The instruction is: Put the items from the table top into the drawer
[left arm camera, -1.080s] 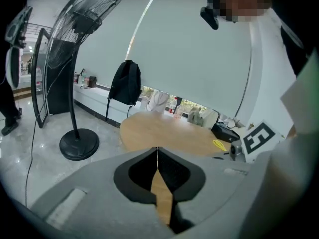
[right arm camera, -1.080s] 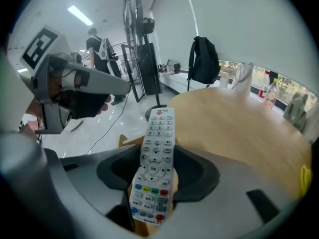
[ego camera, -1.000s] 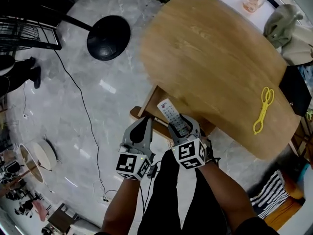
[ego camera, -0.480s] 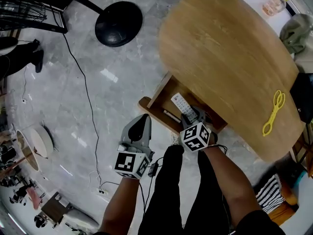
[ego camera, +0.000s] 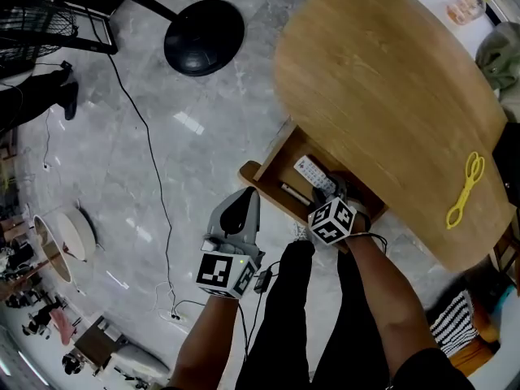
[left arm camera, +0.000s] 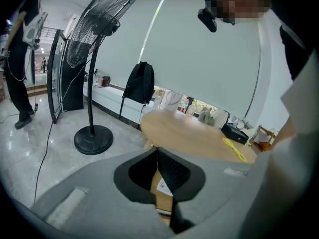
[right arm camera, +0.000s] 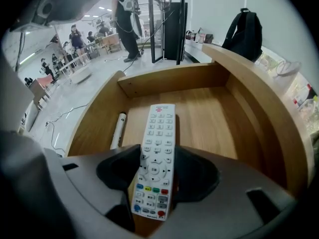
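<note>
My right gripper (ego camera: 328, 192) (right arm camera: 155, 159) is shut on a white remote control (right arm camera: 156, 153) (ego camera: 314, 175) and holds it low inside the open wooden drawer (right arm camera: 209, 118) (ego camera: 272, 162) under the oval table (ego camera: 382, 96). The remote's far end points at the drawer's back wall. A white pen (right arm camera: 118, 130) (ego camera: 293, 192) lies in the drawer to the left of the remote. A yellow scissor-like tool (ego camera: 464, 190) (left arm camera: 234, 149) lies on the table top near its right edge. My left gripper (ego camera: 246, 197) (left arm camera: 158, 151) hovers beside the drawer's front corner, shut and holding nothing.
A fan's black round base (ego camera: 204, 36) (left arm camera: 93, 139) stands on the marble floor left of the table, with a cable (ego camera: 150, 177) trailing across the floor. Bottles (ego camera: 465, 6) sit at the table's far end. The person's legs (ego camera: 301, 315) are below the drawer.
My right gripper has sunk with the remote from above the drawer's front edge down into the drawer. The left gripper has stayed beside the drawer, still shut.
</note>
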Action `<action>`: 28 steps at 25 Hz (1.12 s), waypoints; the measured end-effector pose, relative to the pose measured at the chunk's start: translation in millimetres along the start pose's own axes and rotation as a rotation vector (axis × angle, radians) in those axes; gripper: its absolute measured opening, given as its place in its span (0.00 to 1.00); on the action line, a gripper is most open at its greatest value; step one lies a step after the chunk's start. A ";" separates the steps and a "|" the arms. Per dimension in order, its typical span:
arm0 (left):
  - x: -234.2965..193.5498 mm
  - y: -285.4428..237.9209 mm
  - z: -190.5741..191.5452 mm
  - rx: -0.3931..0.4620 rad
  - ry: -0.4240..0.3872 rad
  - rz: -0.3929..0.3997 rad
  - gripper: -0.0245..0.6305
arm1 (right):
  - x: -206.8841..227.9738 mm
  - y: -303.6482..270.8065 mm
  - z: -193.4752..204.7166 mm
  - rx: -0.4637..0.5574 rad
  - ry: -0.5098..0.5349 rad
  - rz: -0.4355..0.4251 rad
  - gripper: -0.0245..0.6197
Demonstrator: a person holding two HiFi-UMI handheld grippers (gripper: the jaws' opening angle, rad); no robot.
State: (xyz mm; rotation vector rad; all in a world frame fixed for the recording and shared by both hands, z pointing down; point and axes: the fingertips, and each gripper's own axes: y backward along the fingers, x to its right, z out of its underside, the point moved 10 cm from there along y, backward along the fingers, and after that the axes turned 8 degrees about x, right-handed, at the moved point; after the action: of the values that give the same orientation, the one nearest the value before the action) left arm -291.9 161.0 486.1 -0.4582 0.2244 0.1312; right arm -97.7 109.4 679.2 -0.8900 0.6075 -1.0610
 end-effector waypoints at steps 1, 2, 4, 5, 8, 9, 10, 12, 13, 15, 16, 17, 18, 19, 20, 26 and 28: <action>-1.2 -0.5 -0.5 -0.001 -0.002 0.000 0.07 | -0.4 -1.8 1.1 -0.008 0.001 0.000 0.37; -2.2 -0.7 -0.8 -0.003 -0.004 0.000 0.07 | -1.2 -3.1 1.9 -0.010 0.001 -0.001 0.37; -3.0 -1.2 -0.9 -0.006 -0.005 0.000 0.07 | -3.2 -3.8 1.9 -0.002 0.001 -0.010 0.38; -2.8 -2.0 -1.1 -0.008 -0.006 0.001 0.07 | -3.8 -3.1 1.1 0.003 -0.001 -0.016 0.41; -0.8 -5.8 -2.8 -0.013 -0.006 0.005 0.07 | -3.4 5.0 -3.5 0.036 -0.022 -0.026 0.52; 0.3 -7.4 -3.5 -0.013 -0.006 0.008 0.07 | -3.2 10.2 -4.6 0.054 -0.027 -0.022 0.52; 1.8 -9.2 -4.3 -0.011 -0.007 0.012 0.07 | -3.4 16.7 -5.5 0.074 -0.028 -0.017 0.52; 5.3 -13.8 -7.5 -0.007 -0.014 0.027 0.07 | -5.6 33.5 -8.2 0.122 -0.021 -0.011 0.52; 7.0 -16.3 -9.9 -0.004 -0.018 0.036 0.07 | -7.6 43.6 -10.9 0.151 -0.013 -0.012 0.52; 10.3 -21.5 -15.3 0.000 -0.023 0.049 0.07 | -11.0 66.7 -17.5 0.208 0.004 -0.010 0.52; 12.4 -24.2 -18.3 0.002 -0.024 0.053 0.07 | -11.0 79.3 -20.8 0.234 0.006 -0.005 0.52; 14.8 -26.8 -21.2 0.003 -0.027 0.057 0.07 | -9.6 92.2 -24.0 0.257 0.002 0.001 0.52; 17.3 -29.2 -23.8 0.004 -0.033 0.063 0.07 | -6.9 104.9 -27.3 0.278 -0.006 0.010 0.52; 19.8 -31.8 -25.9 0.006 -0.042 0.071 0.07 | -3.1 117.0 -30.6 0.296 -0.016 0.022 0.52; 22.3 -34.6 -27.6 0.009 -0.051 0.080 0.07 | 1.6 128.4 -34.0 0.314 -0.027 0.037 0.52; 44.9 -50.8 -34.8 0.006 -0.077 0.130 0.07 | 40.9 186.2 -45.7 0.415 -0.137 0.142 0.48; 57.0 -56.2 -37.2 0.004 -0.083 0.152 0.07 | 54.3 201.2 -43.4 0.440 -0.171 0.195 0.41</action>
State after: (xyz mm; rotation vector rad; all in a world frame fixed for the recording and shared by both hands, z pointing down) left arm -233.7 98.5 463.6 -0.4309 0.1775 0.2984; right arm -14.9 87.6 484.4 -0.5175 0.2921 -0.8843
